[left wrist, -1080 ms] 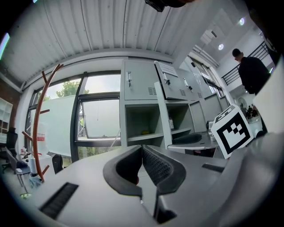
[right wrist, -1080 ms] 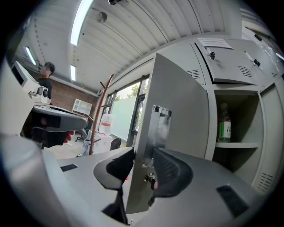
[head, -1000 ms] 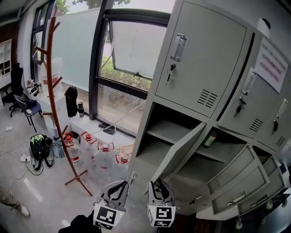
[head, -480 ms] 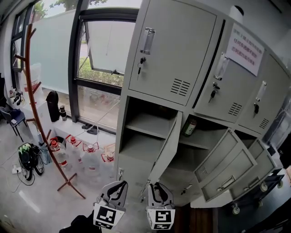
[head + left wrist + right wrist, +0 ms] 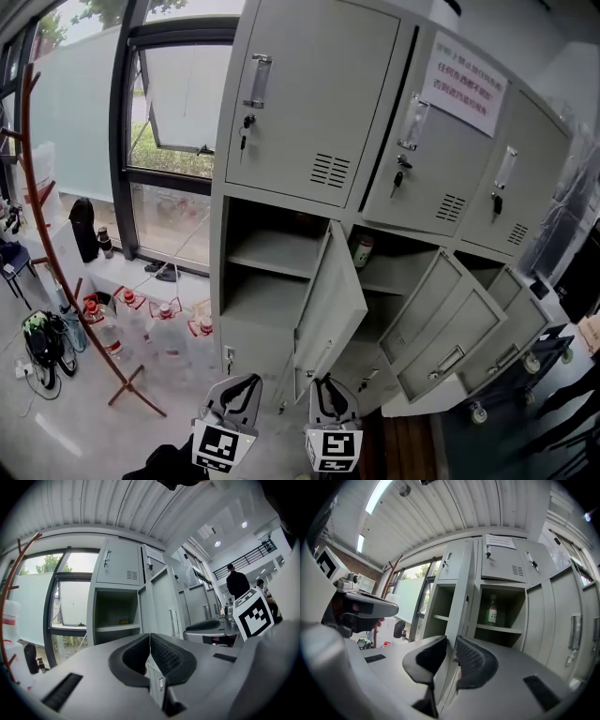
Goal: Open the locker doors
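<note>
The right tongs, just closing to a narrow gap in line with the open lower door (touch unclear), could knock its edge back shut, while the left tongs, pressed together empty, cannot catch the handles of the shut upper doors.

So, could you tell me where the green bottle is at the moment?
In the head view, the green bottle stands on the shelf of the open middle lower compartment, just right of the left open door.
</note>
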Motion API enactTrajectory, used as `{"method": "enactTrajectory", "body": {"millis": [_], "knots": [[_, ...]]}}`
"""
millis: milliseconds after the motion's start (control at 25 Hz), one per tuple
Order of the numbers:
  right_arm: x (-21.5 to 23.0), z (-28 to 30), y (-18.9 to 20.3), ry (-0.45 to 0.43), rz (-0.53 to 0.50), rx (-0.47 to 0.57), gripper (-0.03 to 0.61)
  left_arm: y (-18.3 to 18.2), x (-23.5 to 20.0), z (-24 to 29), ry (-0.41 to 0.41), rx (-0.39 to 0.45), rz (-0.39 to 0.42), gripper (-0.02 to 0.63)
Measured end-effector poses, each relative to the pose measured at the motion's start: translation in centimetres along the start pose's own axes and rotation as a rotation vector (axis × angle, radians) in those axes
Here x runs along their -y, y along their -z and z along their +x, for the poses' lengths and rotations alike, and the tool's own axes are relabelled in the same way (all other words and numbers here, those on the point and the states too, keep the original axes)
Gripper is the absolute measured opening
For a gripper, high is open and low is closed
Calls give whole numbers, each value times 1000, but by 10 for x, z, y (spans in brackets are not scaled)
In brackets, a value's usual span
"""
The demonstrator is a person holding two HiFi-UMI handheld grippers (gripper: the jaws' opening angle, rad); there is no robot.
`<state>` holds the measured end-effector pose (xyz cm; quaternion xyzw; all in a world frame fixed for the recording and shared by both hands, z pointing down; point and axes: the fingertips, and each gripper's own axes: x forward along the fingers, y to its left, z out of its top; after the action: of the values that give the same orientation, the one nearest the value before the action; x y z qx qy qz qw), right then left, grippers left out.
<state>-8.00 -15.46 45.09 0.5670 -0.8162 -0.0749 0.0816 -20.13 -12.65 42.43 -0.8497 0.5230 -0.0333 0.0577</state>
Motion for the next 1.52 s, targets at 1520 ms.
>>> {"method": "enactTrajectory", "body": {"millis": [1520], "knots": [[96,-171,34,168,83,13,17,2,135,-30,85,-52,9,25]]}}
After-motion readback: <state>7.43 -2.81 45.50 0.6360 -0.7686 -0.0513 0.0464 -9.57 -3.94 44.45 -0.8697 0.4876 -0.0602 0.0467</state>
